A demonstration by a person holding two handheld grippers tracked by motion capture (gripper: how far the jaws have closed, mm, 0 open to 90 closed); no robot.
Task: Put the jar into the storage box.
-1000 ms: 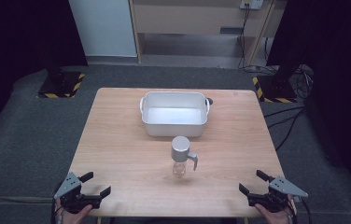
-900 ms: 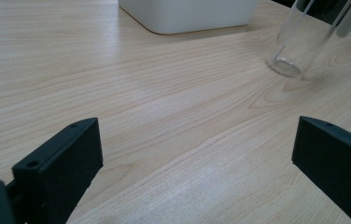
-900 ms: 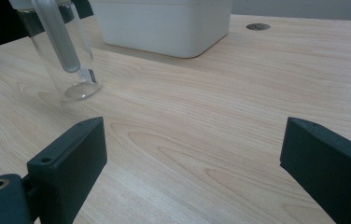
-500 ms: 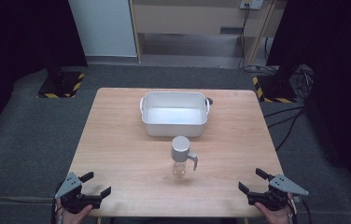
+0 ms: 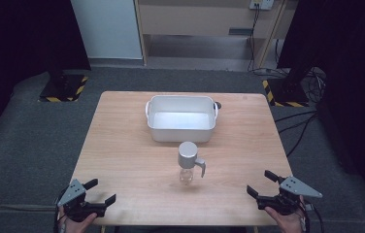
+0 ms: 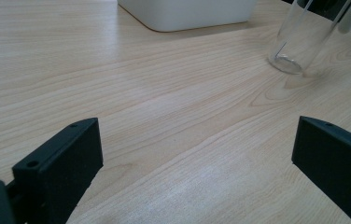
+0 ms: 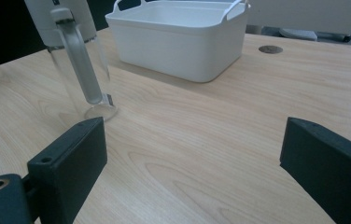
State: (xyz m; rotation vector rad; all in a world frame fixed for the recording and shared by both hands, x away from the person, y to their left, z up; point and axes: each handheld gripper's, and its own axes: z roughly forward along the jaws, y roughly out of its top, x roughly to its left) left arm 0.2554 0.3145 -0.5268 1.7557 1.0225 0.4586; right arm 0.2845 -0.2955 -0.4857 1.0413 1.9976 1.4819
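Left gripper (image 5: 95, 191) and right gripper (image 5: 261, 183): jaws spread wide.

Bright even overhead light on the table (image 5: 122, 145), dark surroundings, soft shadows, slight blur.

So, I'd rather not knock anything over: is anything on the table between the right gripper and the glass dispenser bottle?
Nothing visible. Bare wood lies between the right gripper, jaws open, and the glass dispenser bottle. The white tub sits behind the bottle, off that path.
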